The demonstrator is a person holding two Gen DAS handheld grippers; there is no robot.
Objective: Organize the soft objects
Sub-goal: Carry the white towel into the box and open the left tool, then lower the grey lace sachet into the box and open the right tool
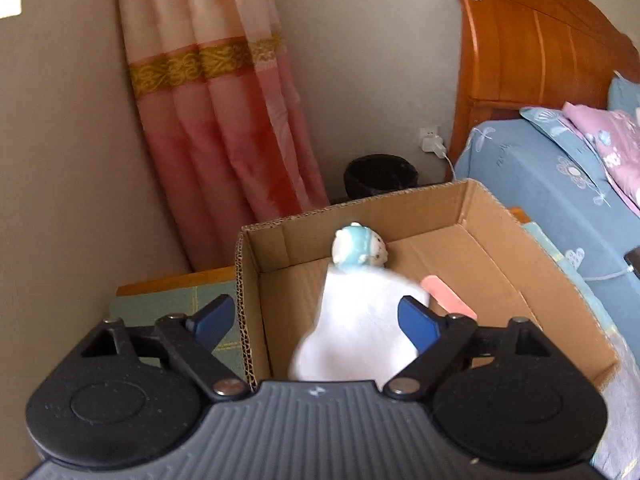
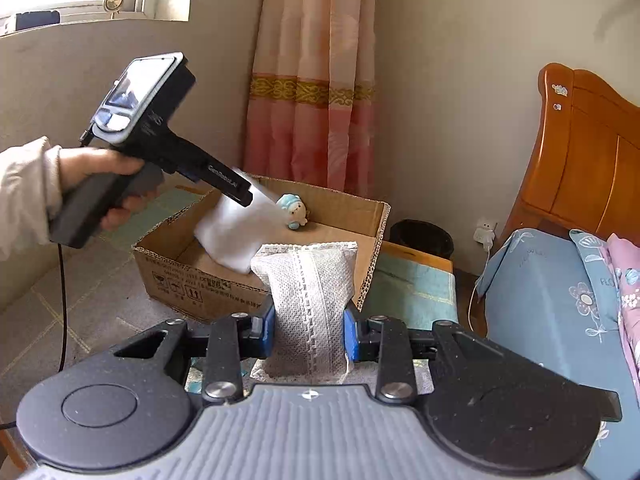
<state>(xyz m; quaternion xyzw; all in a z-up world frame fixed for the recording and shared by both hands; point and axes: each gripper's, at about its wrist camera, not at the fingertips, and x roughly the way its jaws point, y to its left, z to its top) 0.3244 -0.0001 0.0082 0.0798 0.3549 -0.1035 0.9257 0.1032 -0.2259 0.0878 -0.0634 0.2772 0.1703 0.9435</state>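
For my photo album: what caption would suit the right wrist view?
Right gripper clamps a white mesh pouch while the left gripper lowers a white plush toy into the cardboard box.

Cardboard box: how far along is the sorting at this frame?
Done: a pink item lies in the cardboard box. In hand: the open left tool is over the box with the white plush towel, apparently released, blurred. The right tool grips a white mesh pouch, not yet boxed.

one cardboard box (image 2: 224, 280) — one plush toy (image 2: 295, 211), one sachet (image 2: 308, 304)
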